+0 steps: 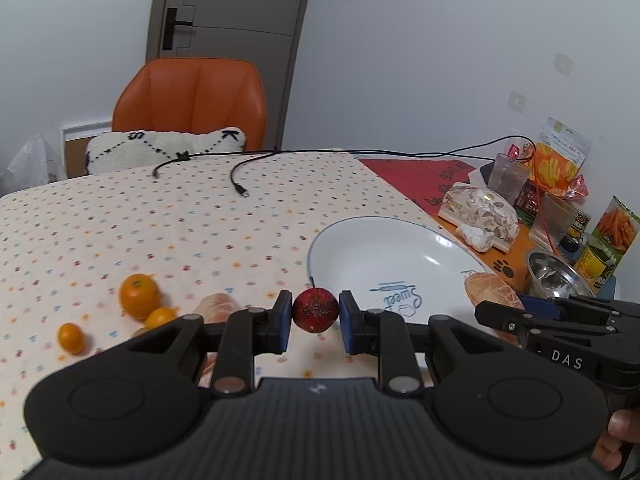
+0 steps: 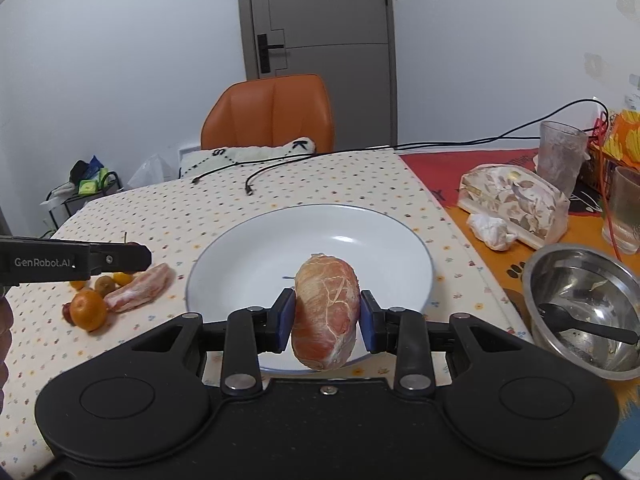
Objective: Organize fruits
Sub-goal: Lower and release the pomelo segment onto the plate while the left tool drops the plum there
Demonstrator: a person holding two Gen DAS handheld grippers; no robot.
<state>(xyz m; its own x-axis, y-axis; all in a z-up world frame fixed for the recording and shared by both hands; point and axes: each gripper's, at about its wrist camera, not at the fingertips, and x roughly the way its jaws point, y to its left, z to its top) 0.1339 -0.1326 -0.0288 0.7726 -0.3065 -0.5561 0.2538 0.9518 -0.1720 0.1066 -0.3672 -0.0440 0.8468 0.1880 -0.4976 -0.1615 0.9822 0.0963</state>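
In the left wrist view, the left gripper [image 1: 315, 314] is closed narrow on a small round dark red fruit with a thin stem [image 1: 315, 310], its blue pads pressing on both sides, and it holds this fruit above the dotted cloth of the desk [image 1: 160, 224], just beside the near rim of the large white plate with a blue line on the edge [image 1: 380, 256]. I judge it is lifted there because the plate is the place to collect the fruits. To the left, on the cloth, a round orange mandarin [image 1: 139, 295] and two small oval kumquats [image 1: 70, 337] are lying near each other, not yet collected. At the right edge the right gripper [image 1: 520, 312] comes in with a pale peeled piece of fruit. In the right wrist view, the right gripper [image 2: 326, 314] is opened to a middle width and grips a big peeled pinkish-orange citrus segment with white veins [image 2: 326, 312] over the near part of the white plate [image 2: 260, 248], probably in order to set it down inside. The plate has nothing on it. Another peeled segment [image 2: 140, 286] lies on the cloth at the left, close to the mandarin, below the left gripper.
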